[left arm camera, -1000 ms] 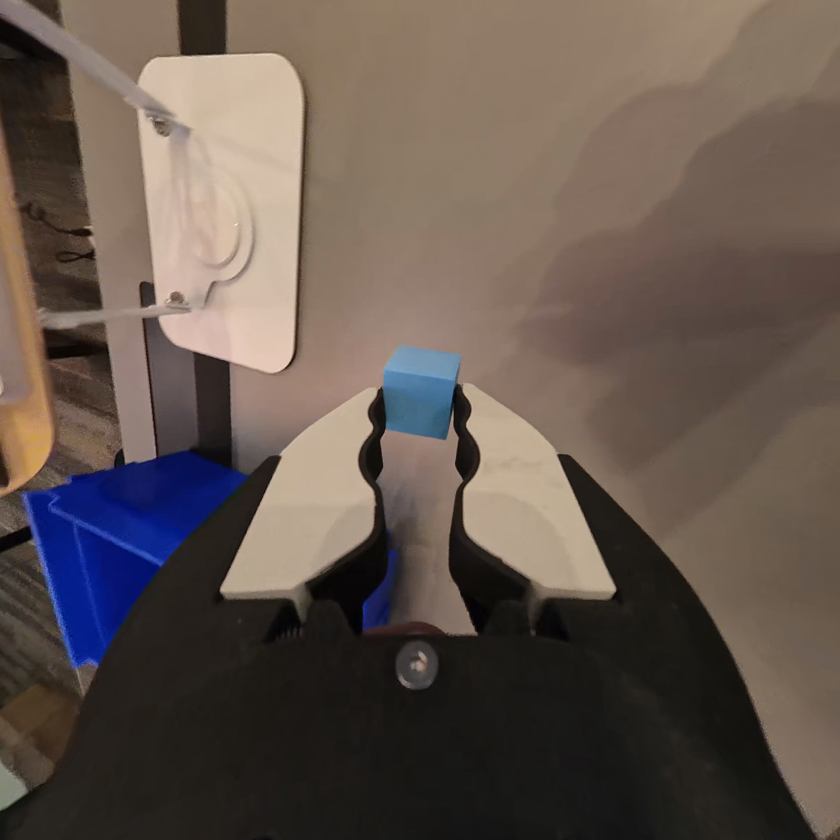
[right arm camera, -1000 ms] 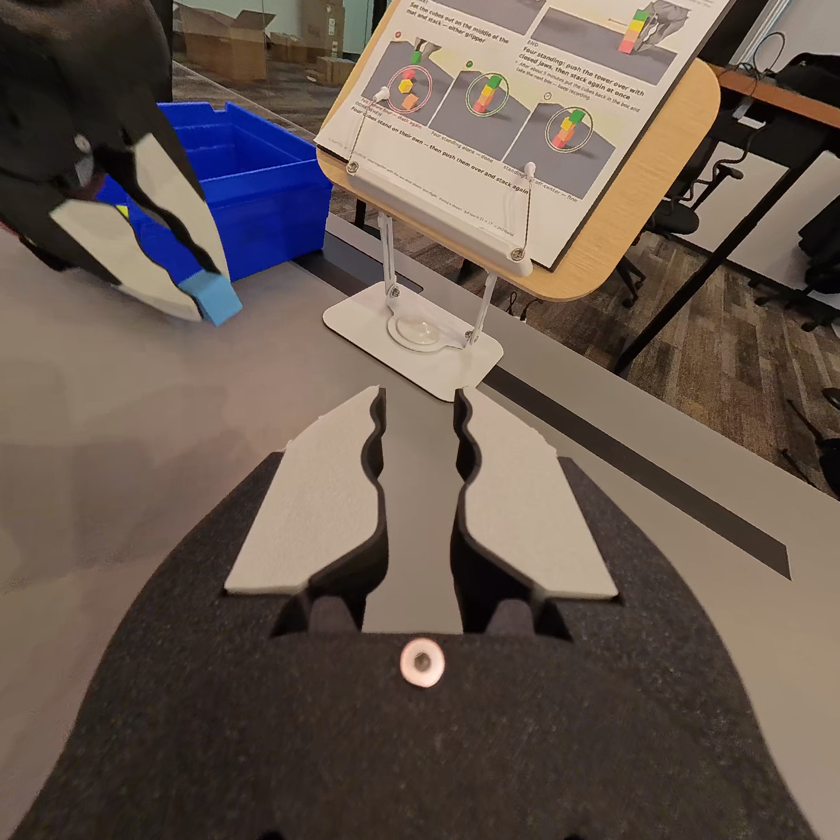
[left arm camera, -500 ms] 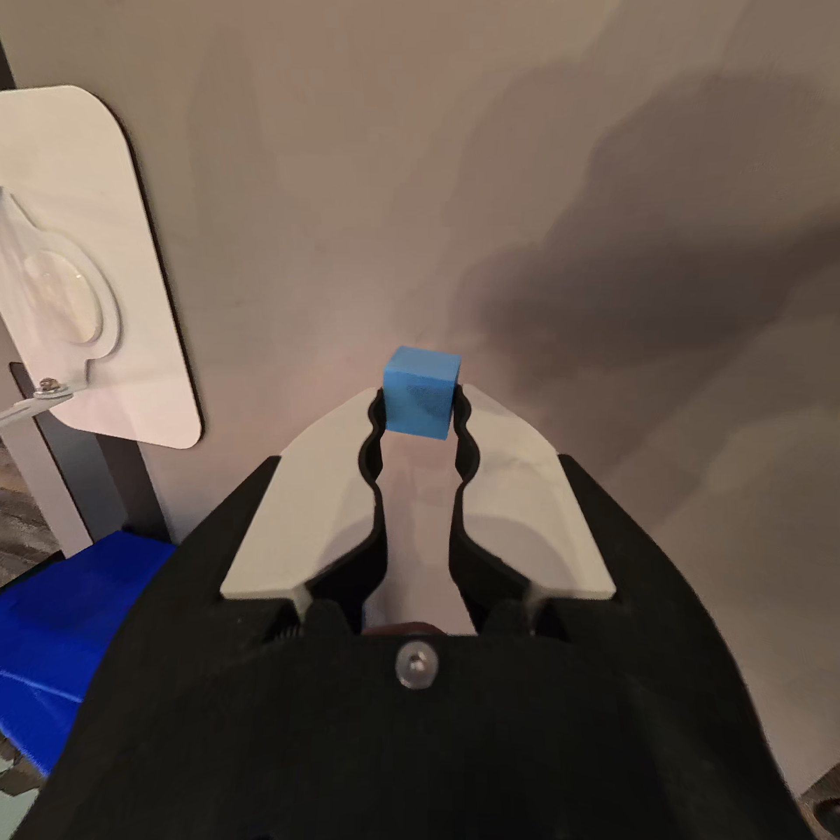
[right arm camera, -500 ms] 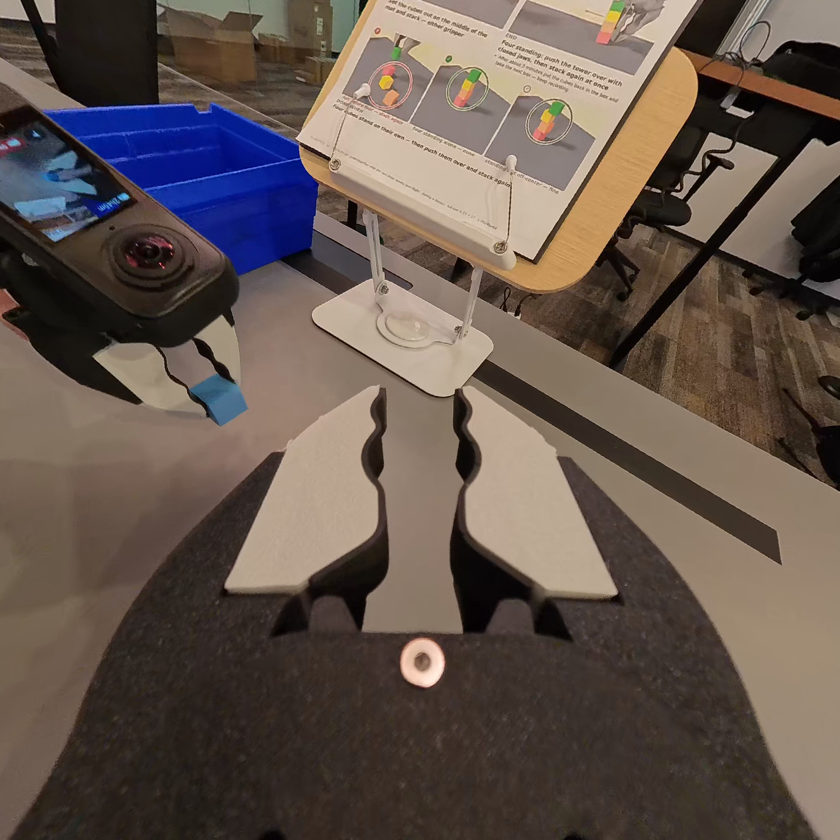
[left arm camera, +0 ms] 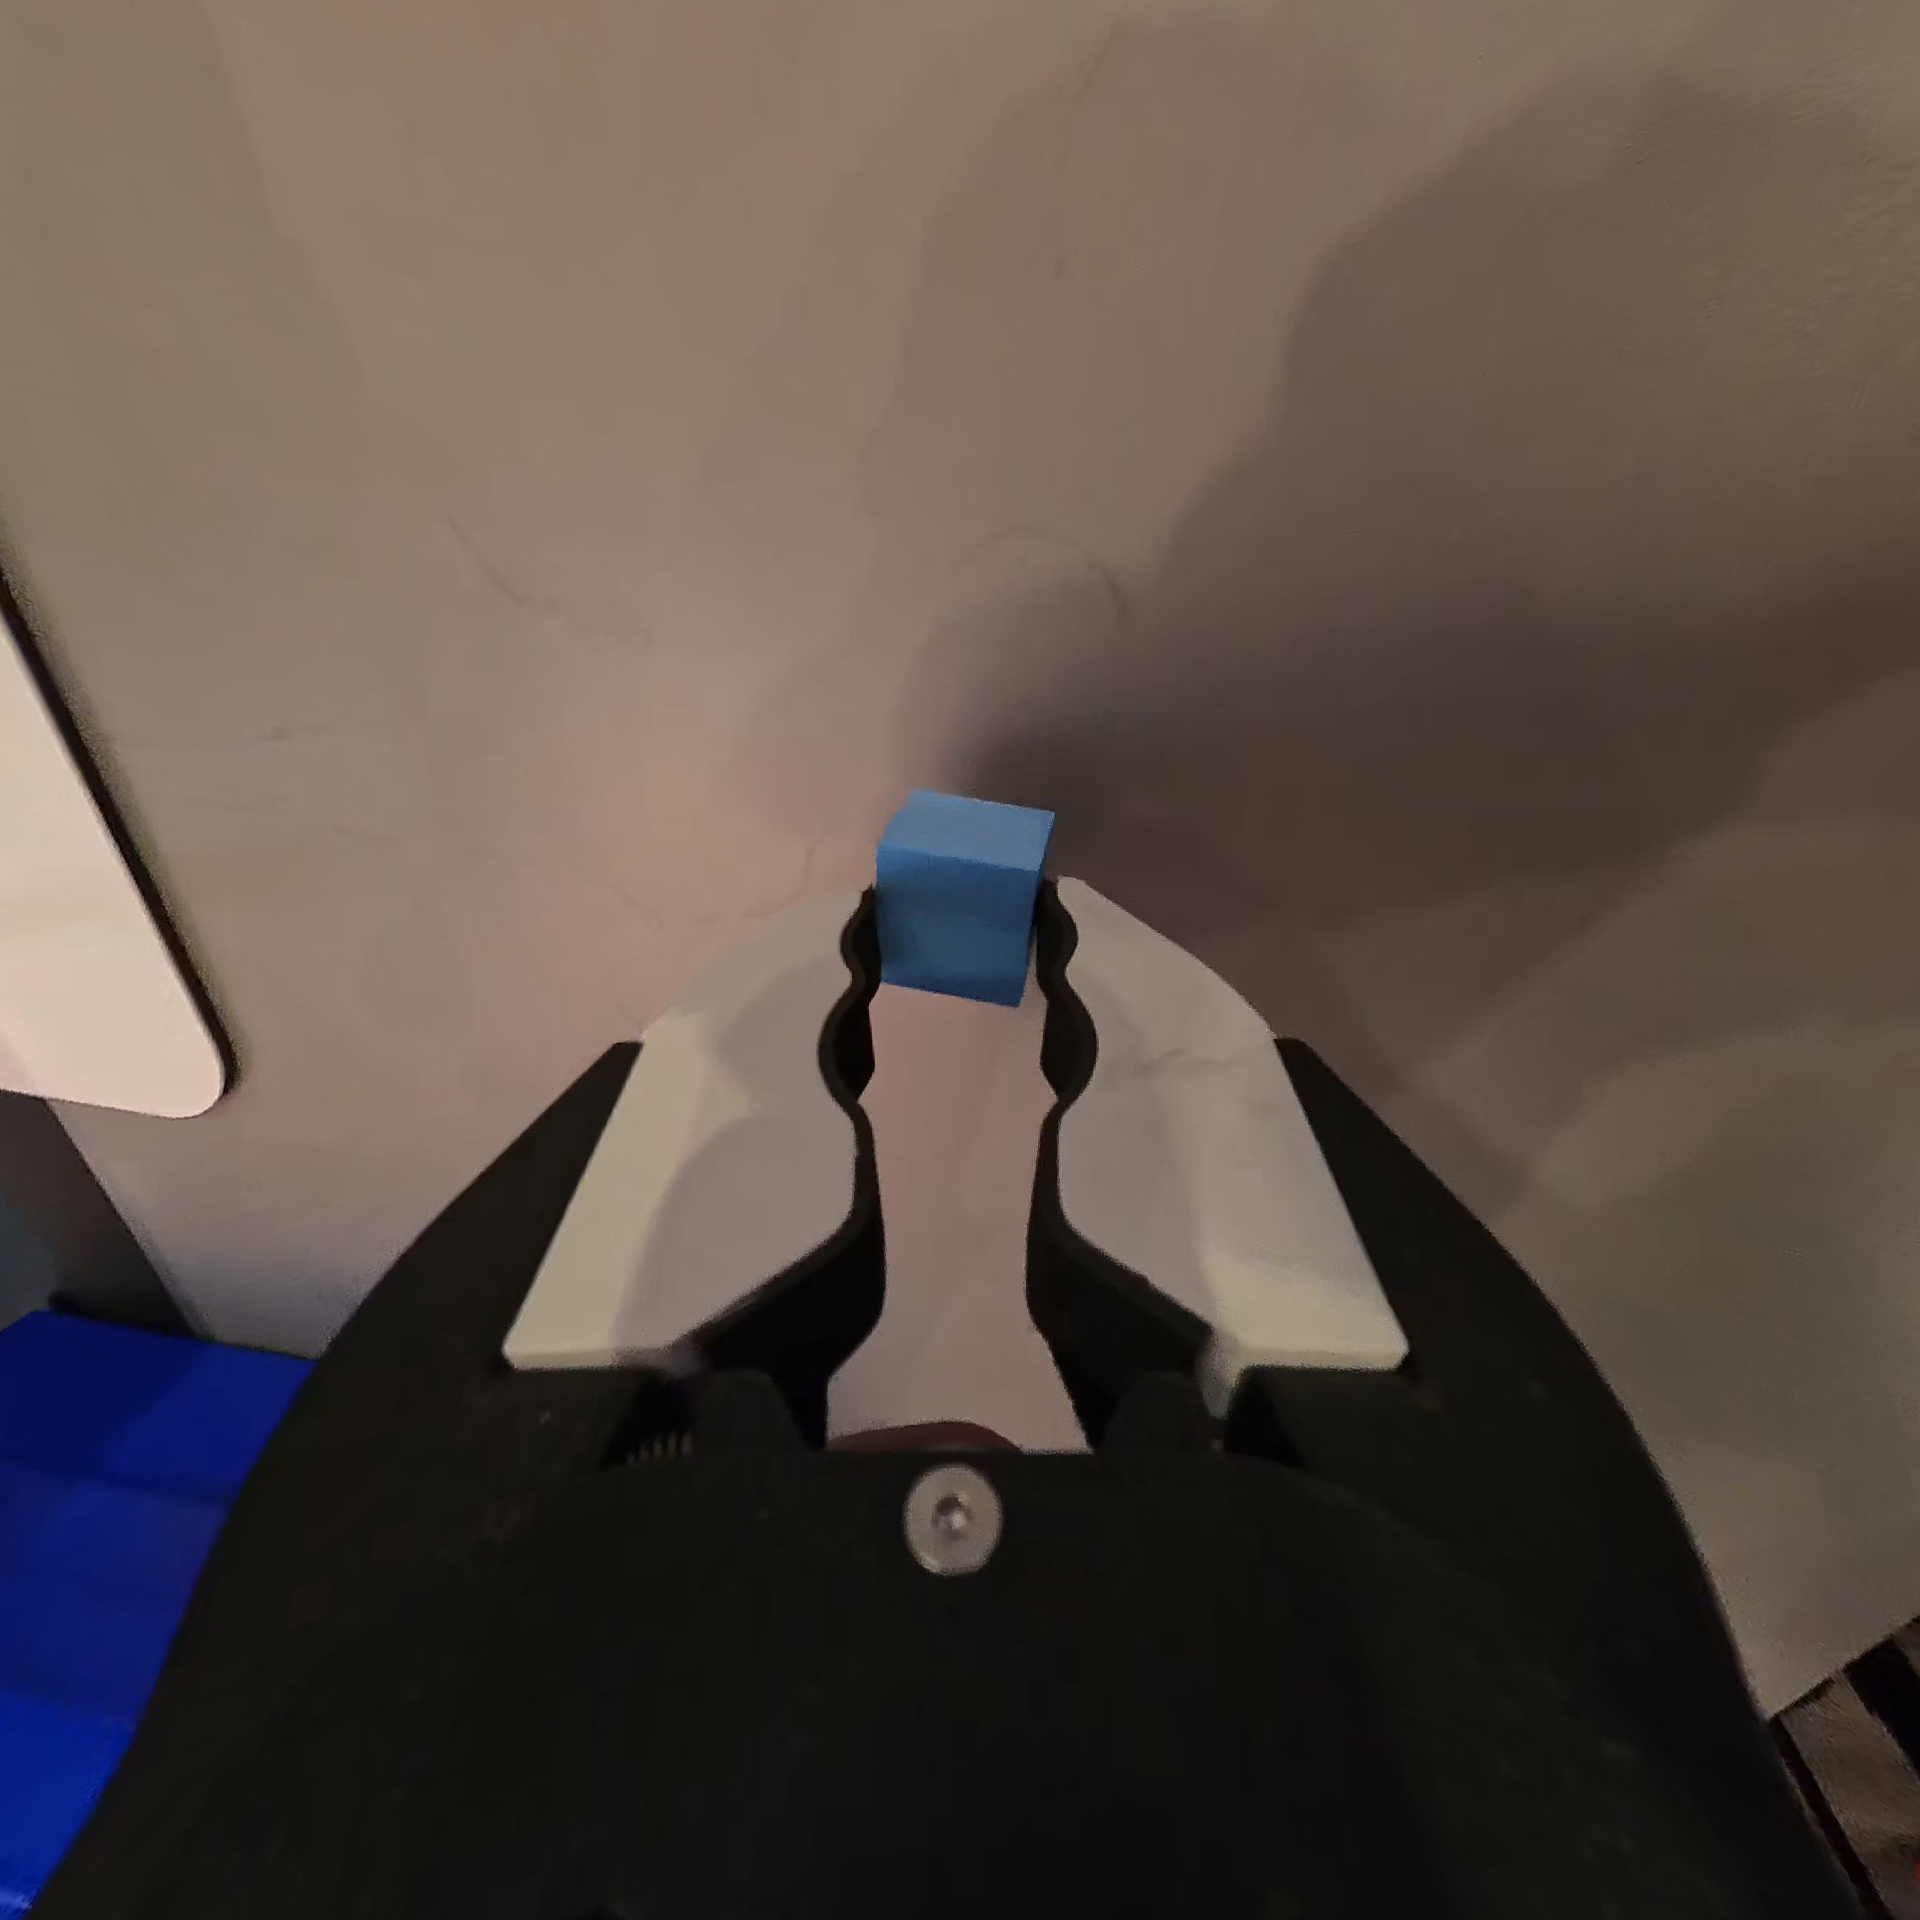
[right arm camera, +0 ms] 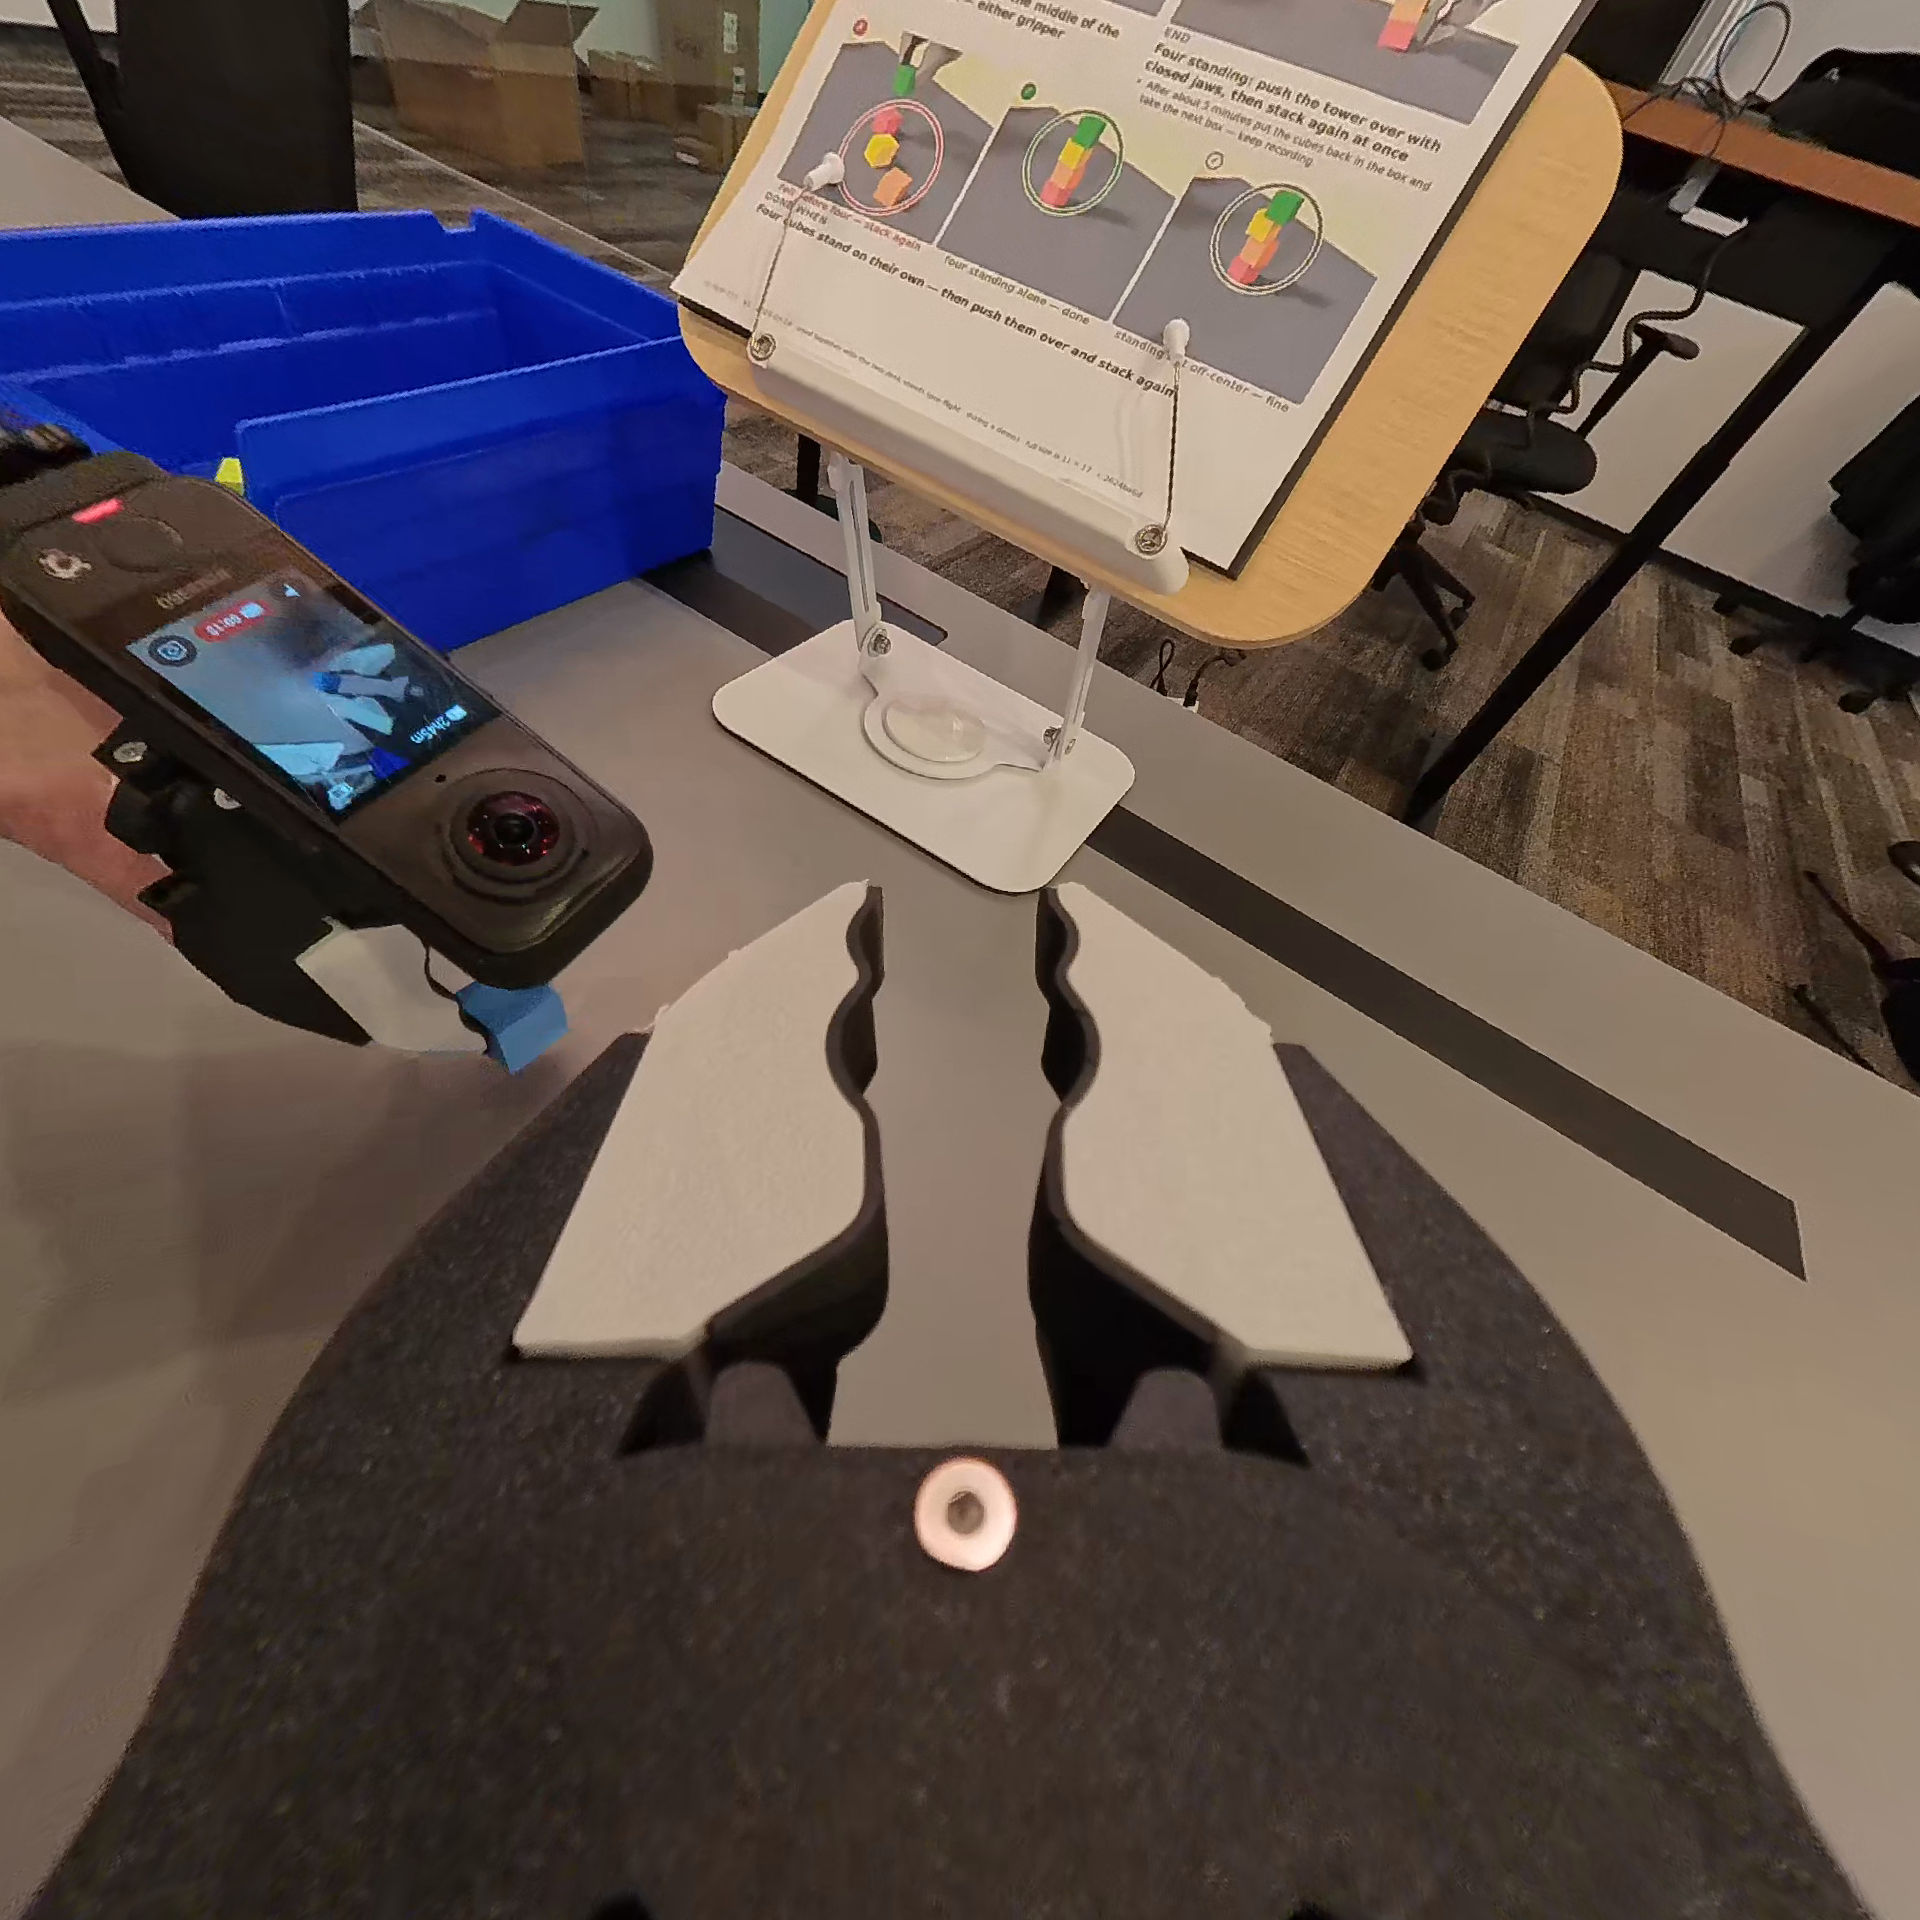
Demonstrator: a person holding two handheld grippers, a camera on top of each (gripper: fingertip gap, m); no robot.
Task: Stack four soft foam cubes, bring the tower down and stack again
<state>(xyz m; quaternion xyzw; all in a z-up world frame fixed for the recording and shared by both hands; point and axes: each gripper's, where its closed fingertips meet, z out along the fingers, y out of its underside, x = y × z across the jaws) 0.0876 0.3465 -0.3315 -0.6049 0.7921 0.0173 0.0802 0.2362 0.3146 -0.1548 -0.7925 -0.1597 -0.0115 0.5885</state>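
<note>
A blue foam cube [left arm camera: 958, 914] is gripped at the very tips of the left gripper [left arm camera: 958, 935], with the dark wavy pads [left arm camera: 858, 940] pressed against its two sides and most of the cube projecting beyond them. The cube is carried just above the grey surface [left arm camera: 623, 520], and in the right wrist view it is seen low at the left, near the right gripper's own body, beneath the black camera [right arm camera: 343, 727] mounted on the left gripper. The right gripper [right arm camera: 958, 935] is held at a narrow opening with nothing between its fingers, only the bare surface being seen through the gap. A white stand base [right arm camera: 925, 769] bearing a wooden board with an instruction sheet [right arm camera: 1143, 260] is placed farther off, just beyond the right fingertips, and a blue bin [right arm camera: 416, 395] is set at the far left.
</note>
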